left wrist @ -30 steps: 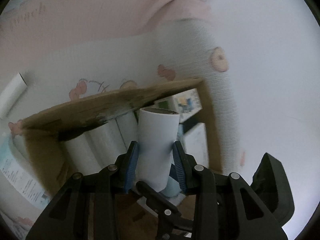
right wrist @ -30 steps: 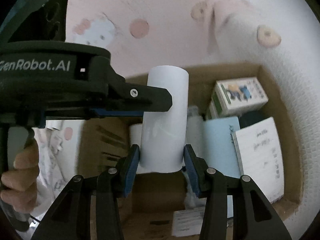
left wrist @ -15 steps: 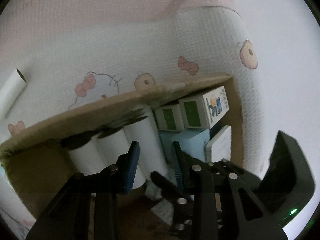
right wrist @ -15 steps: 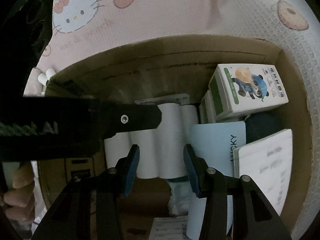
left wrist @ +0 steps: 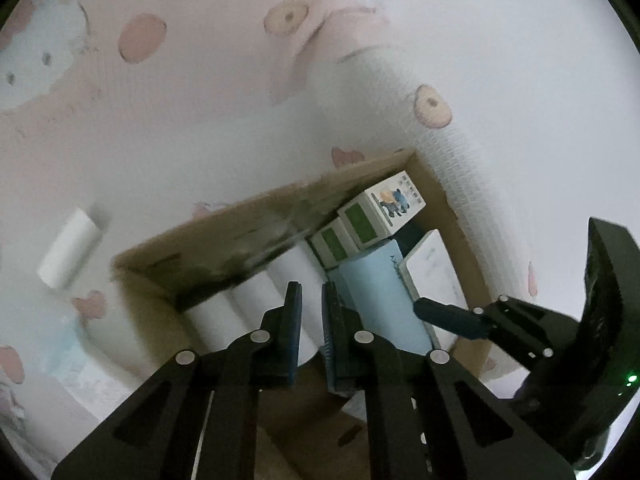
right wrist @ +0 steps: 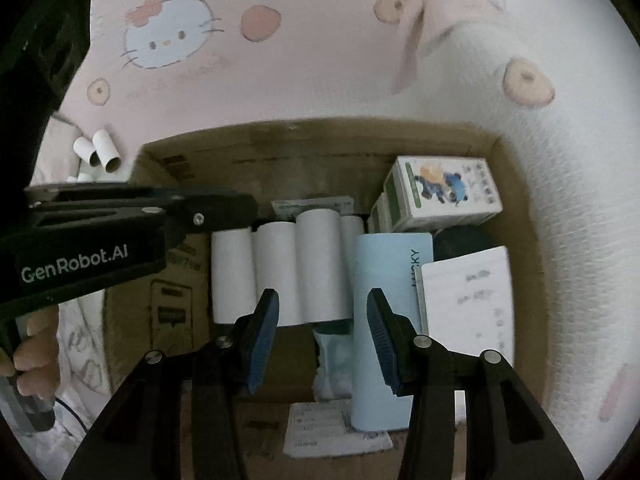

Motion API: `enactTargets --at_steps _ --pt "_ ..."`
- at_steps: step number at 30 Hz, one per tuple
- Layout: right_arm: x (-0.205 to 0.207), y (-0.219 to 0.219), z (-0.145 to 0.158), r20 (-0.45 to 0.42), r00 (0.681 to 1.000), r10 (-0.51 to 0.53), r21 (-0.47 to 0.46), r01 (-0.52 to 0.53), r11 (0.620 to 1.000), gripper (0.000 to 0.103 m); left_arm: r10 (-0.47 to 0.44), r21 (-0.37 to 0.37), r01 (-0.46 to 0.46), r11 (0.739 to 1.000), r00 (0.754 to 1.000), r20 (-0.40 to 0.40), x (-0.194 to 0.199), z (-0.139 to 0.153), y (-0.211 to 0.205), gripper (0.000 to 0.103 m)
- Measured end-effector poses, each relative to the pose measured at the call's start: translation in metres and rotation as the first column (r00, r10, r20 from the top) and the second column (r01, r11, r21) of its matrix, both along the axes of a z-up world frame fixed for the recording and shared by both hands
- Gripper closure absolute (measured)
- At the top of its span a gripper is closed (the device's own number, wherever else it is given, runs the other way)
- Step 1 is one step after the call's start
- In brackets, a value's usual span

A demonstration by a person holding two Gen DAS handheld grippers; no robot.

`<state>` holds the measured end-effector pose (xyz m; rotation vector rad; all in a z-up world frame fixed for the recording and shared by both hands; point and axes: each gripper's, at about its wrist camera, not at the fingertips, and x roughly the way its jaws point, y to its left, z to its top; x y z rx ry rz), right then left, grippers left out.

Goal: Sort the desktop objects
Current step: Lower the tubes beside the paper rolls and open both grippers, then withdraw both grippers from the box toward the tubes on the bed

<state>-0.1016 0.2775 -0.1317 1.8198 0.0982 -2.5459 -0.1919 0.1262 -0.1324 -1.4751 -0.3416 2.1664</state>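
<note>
Four white rolls (right wrist: 296,268) already lie in the cardboard box (right wrist: 516,184), two tubes (right wrist: 98,154) remain outside, while the left claw (left wrist: 311,312) is closing empty and the right claw (right wrist: 322,320) is spread empty.

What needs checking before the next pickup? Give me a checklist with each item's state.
1. Left gripper free of load: ok, jaws closing with nothing between them.
2. Right gripper free of load: ok, jaws apart and empty above the box.
3. White rolls settled in the cardboard box: ok, four side by side against the far wall.
4. Items still outside the box: not ok, two short tubes lie on the cloth by its left corner, and a white roll lies on the cloth to its left.
5. Room left in the box: cannot tell, rolls, a blue notebook and a carton fill much of the floor.
</note>
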Motion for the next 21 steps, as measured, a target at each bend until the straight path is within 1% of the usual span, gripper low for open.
enactTargets --at_steps 3,7,8,9,10,12,14,15,16,17,18,21 --pt "0.009 -0.022 0.017 -0.014 0.999 0.029 0.021 -0.029 0.999 0.06 0.018 -0.025 -0.02 0.999 0.997 -0.069 0.021 0.016 -0.014 0.092" --pt "0.024 -0.05 0.031 -0.031 0.997 0.074 0.069 -0.072 0.995 0.06 0.039 -0.085 -0.053 0.995 0.986 -0.162 0.055 0.036 -0.031 0.089" --pt "0.023 -0.056 0.029 -0.03 0.996 0.082 0.081 -0.079 0.994 0.06 0.038 -0.107 -0.058 0.993 0.982 -0.182 0.065 0.039 -0.035 0.085" --pt "0.025 -0.061 0.028 -0.029 0.996 0.089 0.094 -0.086 0.992 0.06 0.038 -0.118 -0.061 0.991 0.981 -0.193 0.069 0.042 -0.038 0.078" --pt "0.028 -0.068 0.027 -0.029 0.995 0.098 0.11 -0.095 0.989 0.06 0.039 -0.136 -0.069 0.988 0.977 -0.209 0.076 0.044 -0.041 0.074" --pt "0.035 -0.081 0.029 -0.032 0.992 0.124 0.144 -0.118 0.982 0.06 0.041 -0.169 -0.084 0.982 0.969 -0.243 0.088 0.049 -0.052 0.059" --pt "0.043 -0.096 0.035 -0.036 0.987 0.154 0.169 -0.146 0.975 0.06 0.047 -0.195 -0.102 0.975 0.961 -0.271 0.097 0.052 -0.062 0.054" --pt "0.046 -0.105 0.037 -0.04 0.984 0.171 0.179 -0.162 0.97 0.059 0.05 -0.195 -0.105 0.975 0.961 -0.272 0.099 0.052 -0.065 0.053" --pt "0.049 -0.111 0.038 -0.042 0.982 0.183 0.185 -0.173 0.967 0.055 0.055 -0.185 -0.108 0.977 0.961 -0.27 0.102 0.052 -0.072 0.053" --pt "0.05 -0.117 0.038 -0.041 0.981 0.192 0.189 -0.181 0.965 0.048 0.059 -0.176 -0.11 0.978 0.961 -0.269 0.104 0.053 -0.077 0.053" --pt "0.052 -0.124 0.038 -0.04 0.979 0.199 0.197 -0.188 0.962 0.046 0.068 -0.159 -0.113 0.981 0.962 -0.264 0.106 0.052 -0.082 0.053" --pt "0.053 -0.138 0.038 -0.037 0.977 0.208 0.228 -0.195 0.954 0.045 0.096 -0.114 -0.128 0.985 0.964 -0.249 0.109 0.048 -0.102 0.053"
